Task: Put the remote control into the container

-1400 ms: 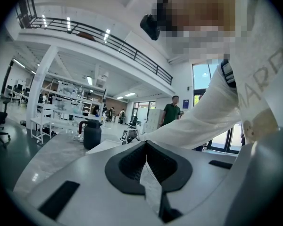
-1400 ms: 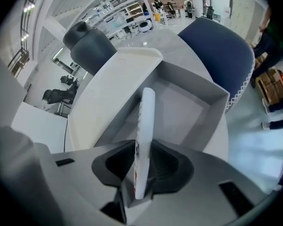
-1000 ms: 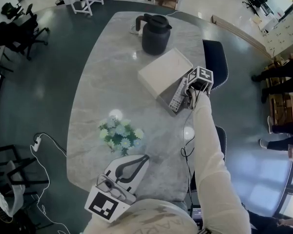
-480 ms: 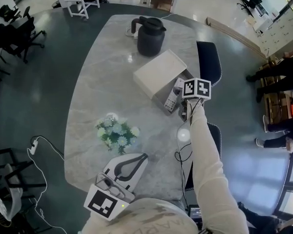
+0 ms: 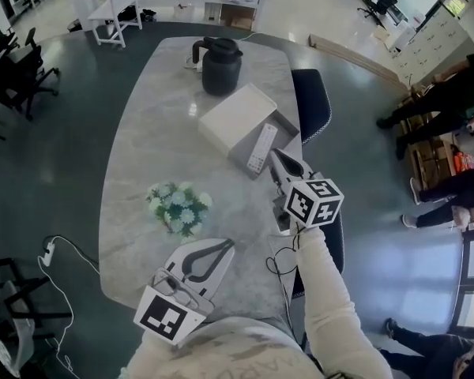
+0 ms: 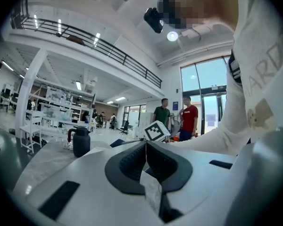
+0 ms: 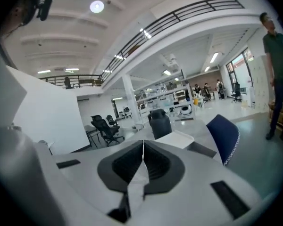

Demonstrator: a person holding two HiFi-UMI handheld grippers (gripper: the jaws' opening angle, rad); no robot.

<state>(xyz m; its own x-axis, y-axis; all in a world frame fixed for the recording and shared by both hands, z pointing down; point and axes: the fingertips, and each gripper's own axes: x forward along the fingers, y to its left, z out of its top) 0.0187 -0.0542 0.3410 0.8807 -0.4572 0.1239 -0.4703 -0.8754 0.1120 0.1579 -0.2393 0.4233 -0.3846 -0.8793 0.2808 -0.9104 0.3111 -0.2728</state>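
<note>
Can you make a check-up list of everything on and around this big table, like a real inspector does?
Surface: grey marble table, no spills seen.
Job's things: remote control lies in the grey container; white box right beside it.
Clutter: black jug; flower bunch.
Grippers: left gripper jaws together, empty; right gripper jaws together, empty, near the container.
Cables: white cable on the floor at left; dark cable at the table's near edge.
Surroundings: blue chair at the table; black office chairs; people standing at right.
</note>
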